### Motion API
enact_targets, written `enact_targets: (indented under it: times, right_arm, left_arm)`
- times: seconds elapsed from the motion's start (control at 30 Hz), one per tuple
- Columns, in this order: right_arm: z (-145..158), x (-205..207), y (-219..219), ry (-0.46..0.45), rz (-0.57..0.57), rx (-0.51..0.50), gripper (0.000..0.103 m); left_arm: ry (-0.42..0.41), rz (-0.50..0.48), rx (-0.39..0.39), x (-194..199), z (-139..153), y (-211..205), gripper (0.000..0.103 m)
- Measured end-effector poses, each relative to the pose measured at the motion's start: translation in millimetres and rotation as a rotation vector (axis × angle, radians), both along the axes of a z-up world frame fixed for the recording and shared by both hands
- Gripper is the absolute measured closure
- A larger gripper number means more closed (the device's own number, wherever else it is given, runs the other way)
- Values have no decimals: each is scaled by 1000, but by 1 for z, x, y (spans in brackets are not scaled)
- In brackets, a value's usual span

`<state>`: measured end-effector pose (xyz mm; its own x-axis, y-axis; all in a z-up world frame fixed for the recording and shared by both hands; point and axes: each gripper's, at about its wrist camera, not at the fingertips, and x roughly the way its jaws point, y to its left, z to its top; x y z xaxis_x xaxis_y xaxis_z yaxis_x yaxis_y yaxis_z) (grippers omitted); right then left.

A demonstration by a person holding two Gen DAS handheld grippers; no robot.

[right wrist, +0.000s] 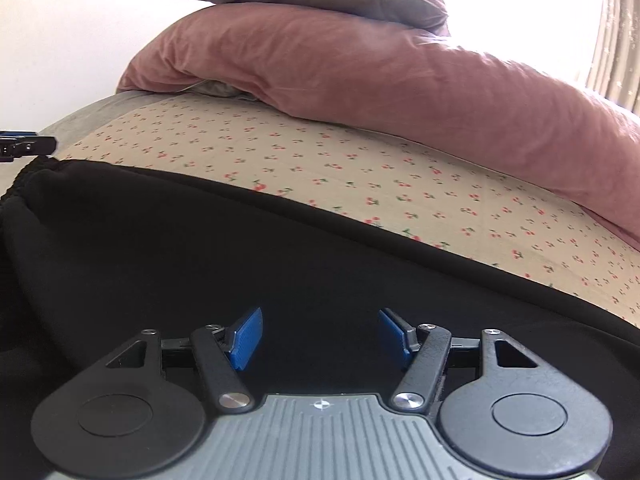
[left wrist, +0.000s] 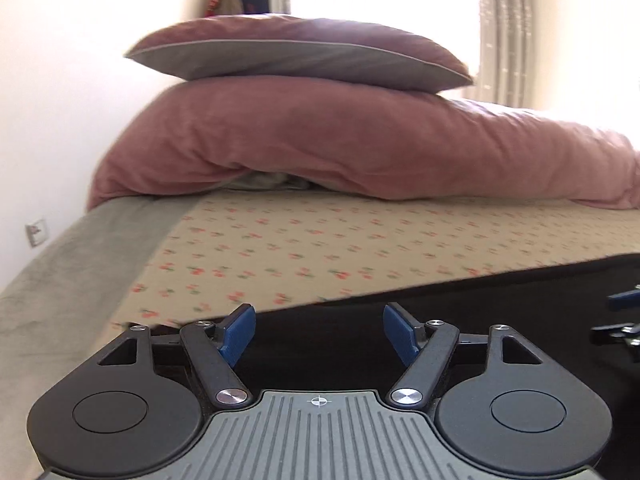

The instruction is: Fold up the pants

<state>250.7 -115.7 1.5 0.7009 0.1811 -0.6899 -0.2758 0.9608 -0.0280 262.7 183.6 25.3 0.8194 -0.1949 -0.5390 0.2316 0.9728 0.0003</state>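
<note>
— We lose the black pants (right wrist: pixel 200 264) off the left and bottom edges, behind the tongs' housing.
— And we see only a sliver of the other tongs (left wrist: pixel 620 316); the cherry-print sheet (left wrist: pixel 320 248) is blurred.

one black pants (right wrist: pixel 200 264); two pillows, pink upper pillow (left wrist: pixel 296 46), pink lower pillow (left wrist: pixel 340 140); one cherry-print sheet (left wrist: pixel 360 240); two grippers, left gripper (left wrist: pixel 319 334), right gripper (right wrist: pixel 320 338); one wall socket (left wrist: pixel 37 232)

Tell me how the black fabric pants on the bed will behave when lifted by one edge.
The black fabric pants lie flat and follow the cherry-print sheet, so they will likely be floppy and drape. The gathered waistband may bunch. Probably light, not slippery.
</note>
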Motion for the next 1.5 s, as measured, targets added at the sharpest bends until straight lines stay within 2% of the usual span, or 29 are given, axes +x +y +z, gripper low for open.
enact_targets:
  times: [0.07, 0.17, 0.23, 0.33, 0.43, 0.53, 0.63, 0.7, 0.8, 0.93, 1.13, 1.3, 1.5]
  right_arm:
    - [-6, 1, 1, 27, -7, -1, 40]
    - [-14, -3, -21, 50, -63, 27, 39]
    - [-15, -12, -53, 51, -119, 59, 39]
    - [-15, -29, -105, 57, -199, 45, 39]
    - [-15, -48, -159, 71, -309, 34, 39]
    - [-17, -68, -210, 81, -438, 70, 39]
    - [-16, -85, -239, 76, -517, 93, 41]
    - [-13, -88, -243, 112, -577, 47, 41]
    - [5, -92, -231, 116, -523, 27, 36]
    - [35, -90, -207, 85, -416, 73, 34]
    - [65, -59, -168, 58, -225, 80, 27]
    - [65, -31, -140, 44, -97, 46, 25]
    - [42, 0, -114, 49, 18, 3, 25]
  left_arm:
    - [49, -82, 7, -5, -19, -26, 31]
    - [127, -104, 101, -13, -56, -45, 31]
    - [80, -96, 85, -24, -68, -35, 28]
    - [101, -59, 56, -29, -65, -17, 28]
    - [99, -33, 82, -32, -63, -7, 28]
    - [111, 5, 65, -35, -59, 2, 28]
    - [114, 60, 89, -40, -53, 1, 29]
    - [130, 88, 98, -41, -42, -4, 30]
    - [125, 56, 79, -45, -21, -16, 29]
    - [96, -13, 114, -42, 1, -40, 22]
    - [121, -132, 129, -16, 11, -66, 16]
    - [111, -208, 141, 9, 4, -82, 13]
    - [118, -265, 174, 45, -19, -95, 10]
